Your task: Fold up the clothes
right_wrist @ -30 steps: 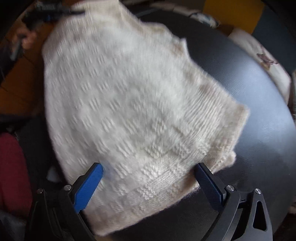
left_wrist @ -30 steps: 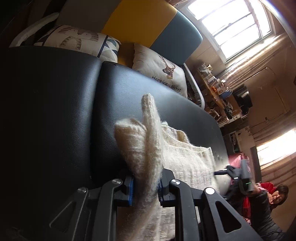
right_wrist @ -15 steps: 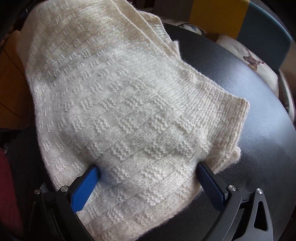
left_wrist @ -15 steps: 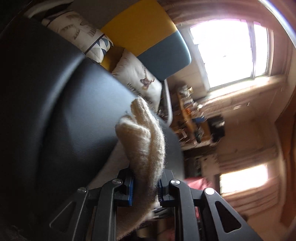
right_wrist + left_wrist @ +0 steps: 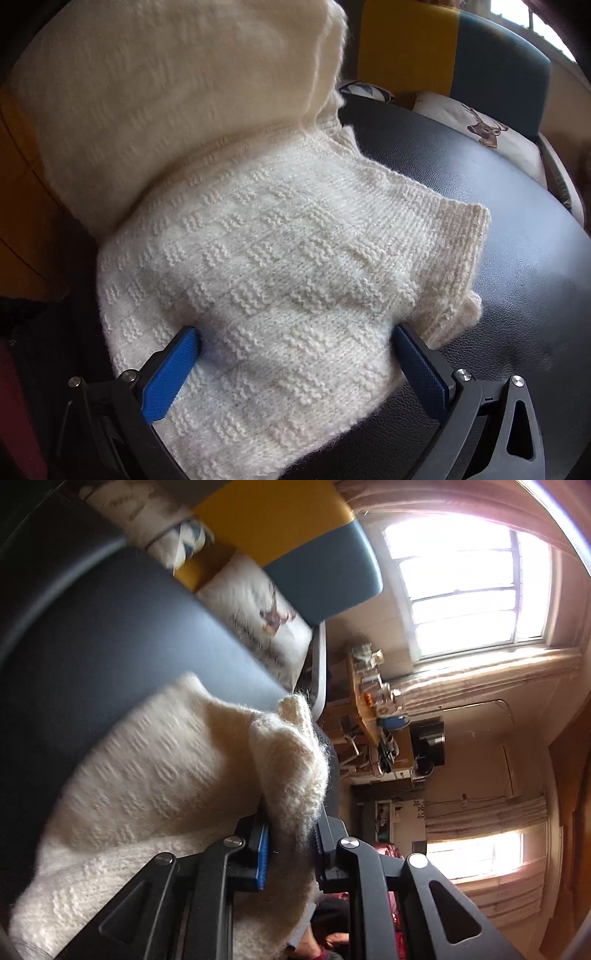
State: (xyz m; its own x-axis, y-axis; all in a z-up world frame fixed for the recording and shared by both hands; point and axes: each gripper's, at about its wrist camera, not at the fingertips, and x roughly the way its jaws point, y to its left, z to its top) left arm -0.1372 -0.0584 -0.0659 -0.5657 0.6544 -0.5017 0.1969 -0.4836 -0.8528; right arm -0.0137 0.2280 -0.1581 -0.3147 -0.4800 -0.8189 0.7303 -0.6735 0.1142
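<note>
Right now the left gripper (image 5: pixel 290 843) is pinching a bunched edge of the cream knit sweater (image 5: pixel 280 266), jaws narrow and clamped on the wool at lower centre of the left wrist frame, lifting that part so it can, I judge, be carried over as a fold. In the right wrist frame the raised flap is filling the upper left, blurred. Meanwhile the right gripper (image 5: pixel 295 354) is sitting wide, blue pads (image 5: pixel 168 373) straddling the sweater's lower part, gripping nothing, probably pinning it against the black padded surface (image 5: pixel 517 266). Deer cushion (image 5: pixel 484 136) is sitting at upper right, well apart. Fold looks about midway
</note>
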